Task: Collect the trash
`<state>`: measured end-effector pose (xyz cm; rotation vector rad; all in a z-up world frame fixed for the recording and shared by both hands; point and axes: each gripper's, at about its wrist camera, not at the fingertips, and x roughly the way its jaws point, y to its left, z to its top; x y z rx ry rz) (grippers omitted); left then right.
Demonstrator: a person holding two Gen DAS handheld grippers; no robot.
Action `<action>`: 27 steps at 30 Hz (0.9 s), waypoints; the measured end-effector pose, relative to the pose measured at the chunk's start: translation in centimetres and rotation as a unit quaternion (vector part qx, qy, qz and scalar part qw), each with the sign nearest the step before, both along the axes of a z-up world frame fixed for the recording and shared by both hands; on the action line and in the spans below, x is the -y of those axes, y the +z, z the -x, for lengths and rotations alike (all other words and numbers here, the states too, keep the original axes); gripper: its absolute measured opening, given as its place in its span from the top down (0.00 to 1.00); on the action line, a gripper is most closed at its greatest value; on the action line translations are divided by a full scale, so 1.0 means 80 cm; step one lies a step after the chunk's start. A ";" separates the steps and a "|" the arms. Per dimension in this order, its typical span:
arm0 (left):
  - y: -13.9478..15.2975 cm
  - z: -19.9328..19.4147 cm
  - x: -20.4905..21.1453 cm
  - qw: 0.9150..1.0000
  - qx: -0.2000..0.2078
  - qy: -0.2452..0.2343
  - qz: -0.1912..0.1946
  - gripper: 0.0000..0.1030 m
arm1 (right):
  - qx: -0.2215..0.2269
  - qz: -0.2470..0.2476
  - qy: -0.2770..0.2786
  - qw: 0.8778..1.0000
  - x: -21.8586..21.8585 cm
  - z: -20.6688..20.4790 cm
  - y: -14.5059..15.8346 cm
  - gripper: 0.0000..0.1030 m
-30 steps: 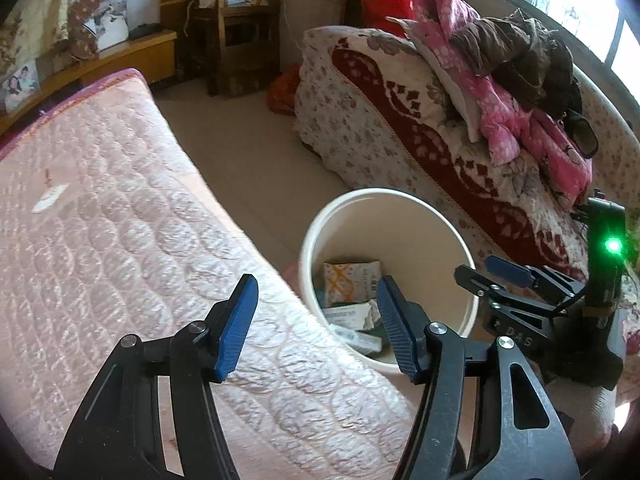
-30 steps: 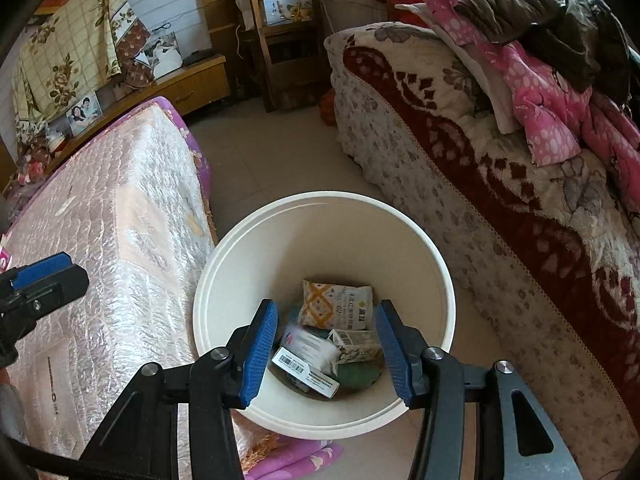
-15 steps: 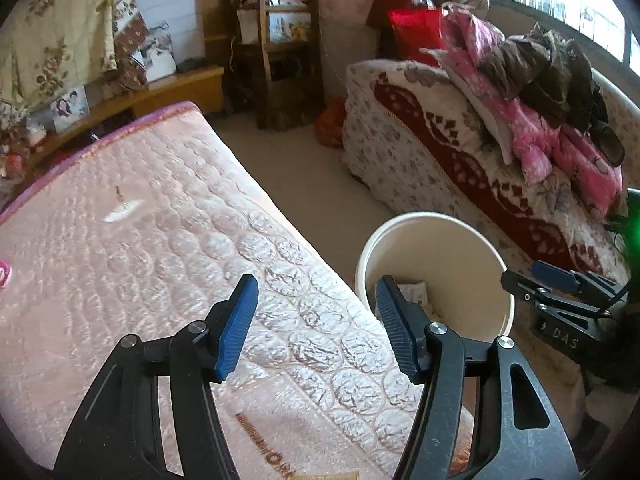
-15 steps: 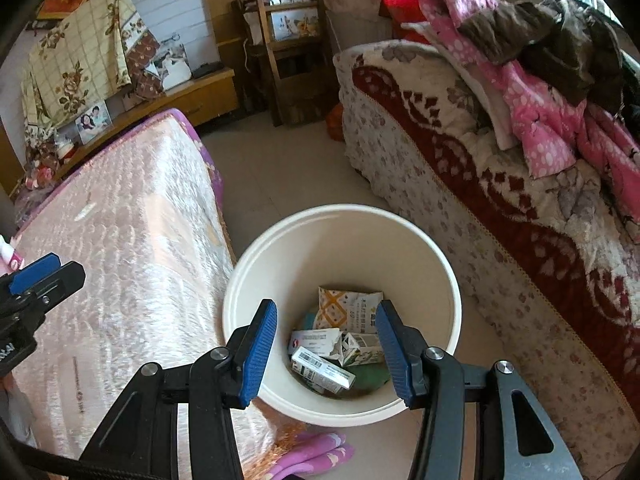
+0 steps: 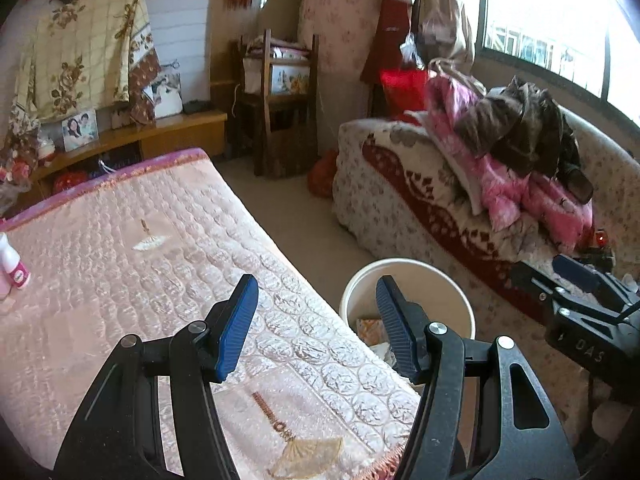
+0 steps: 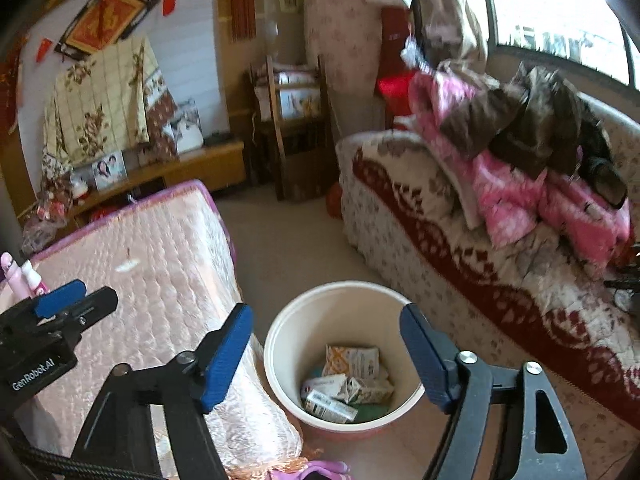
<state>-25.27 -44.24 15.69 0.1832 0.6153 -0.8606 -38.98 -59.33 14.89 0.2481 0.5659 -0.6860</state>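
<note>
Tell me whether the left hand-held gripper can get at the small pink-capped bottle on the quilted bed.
Probably yes: the left hand-held gripper is open and empty above the quilted bed, and nothing lies between it and the bottle at the far left.

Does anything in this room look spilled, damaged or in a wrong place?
Nothing looks spilled or damaged. The trash lies inside the bin, none on the floor around it. Only two small bottles stand on the bed, an unusual place for them.

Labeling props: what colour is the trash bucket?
Cream-white bucket, with a pinkish base; clearest in the right wrist view.
</note>
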 end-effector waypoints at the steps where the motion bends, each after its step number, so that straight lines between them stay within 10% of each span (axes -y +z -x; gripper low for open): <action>1: 0.004 0.002 -0.005 1.000 0.003 0.000 0.004 0.42 | 0.003 0.007 -0.002 1.000 -0.005 0.002 0.006 0.27; 27: 0.045 0.033 -0.070 0.996 0.070 0.014 0.044 0.42 | 0.048 0.078 -0.010 0.996 -0.087 0.040 0.067 0.23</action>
